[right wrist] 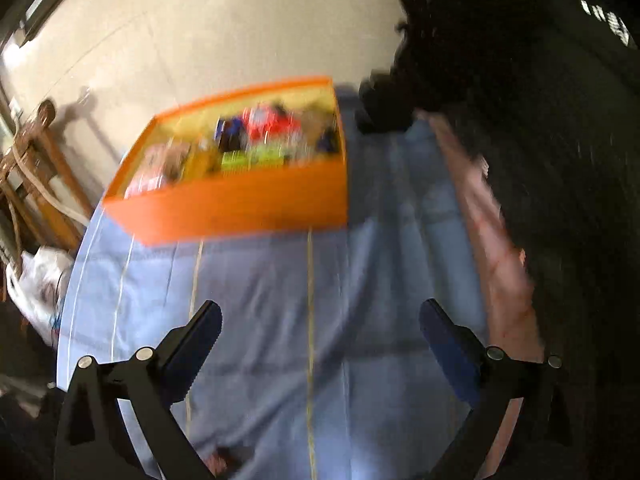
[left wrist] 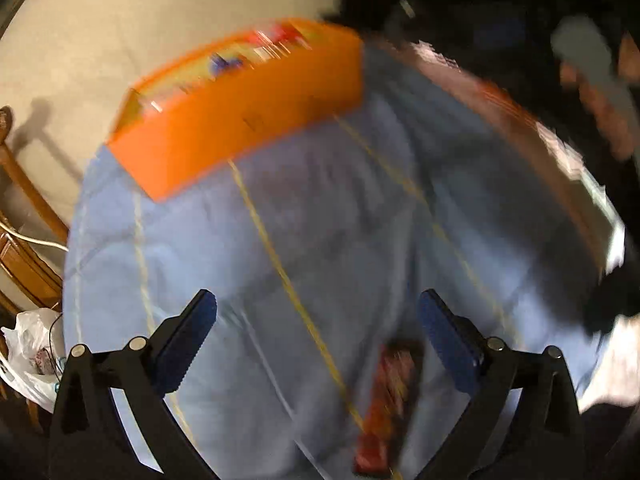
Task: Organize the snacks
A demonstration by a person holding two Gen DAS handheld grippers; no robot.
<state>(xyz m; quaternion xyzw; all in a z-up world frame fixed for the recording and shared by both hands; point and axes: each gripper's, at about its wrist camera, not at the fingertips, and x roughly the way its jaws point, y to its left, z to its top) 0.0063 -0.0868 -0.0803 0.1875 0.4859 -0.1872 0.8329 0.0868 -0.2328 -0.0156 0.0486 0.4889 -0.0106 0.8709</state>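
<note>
Hovering with fingers spread wide and empty, the left gripper [left wrist: 316, 344] hangs over a blue tablecloth [left wrist: 328, 216]. A red snack packet [left wrist: 386, 404] lies low in the frame, likely next to collect. The right gripper [right wrist: 320, 352] is equally open and empty. The orange box [right wrist: 240, 204], upper left, holds sorted snacks.

The right gripper [right wrist: 320, 332] hangs with its jaws spread wide and nothing between them, above a surface [right wrist: 320, 300] under pale blue cloth. Ahead and slightly left sits an orange box [right wrist: 240, 204] holding blurred, colourful snack packets [right wrist: 256, 136].
</note>
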